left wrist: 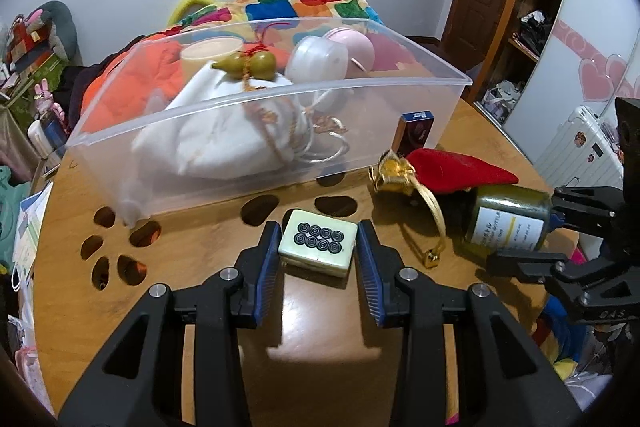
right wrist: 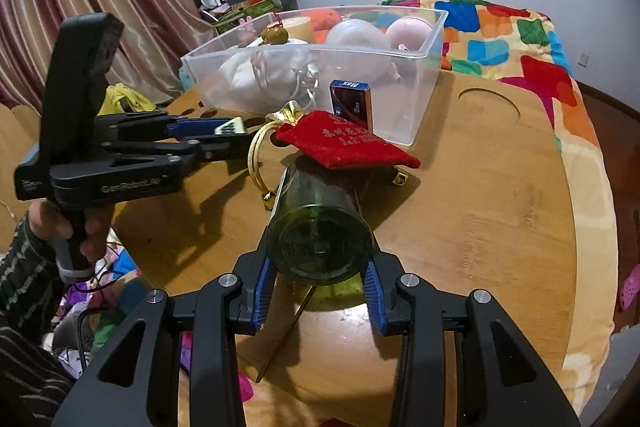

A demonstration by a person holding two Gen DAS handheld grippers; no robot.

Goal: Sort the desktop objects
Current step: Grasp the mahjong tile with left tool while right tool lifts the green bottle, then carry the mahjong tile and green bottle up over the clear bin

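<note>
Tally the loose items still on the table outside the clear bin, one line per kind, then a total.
Mahjong tile: 1, between the left gripper's fingers
Green bottle: 1, lying on its side between the right gripper's fingers
Red drawstring pouch: 1
Blue box: 1, standing against the clear bin
Total: 4
</note>
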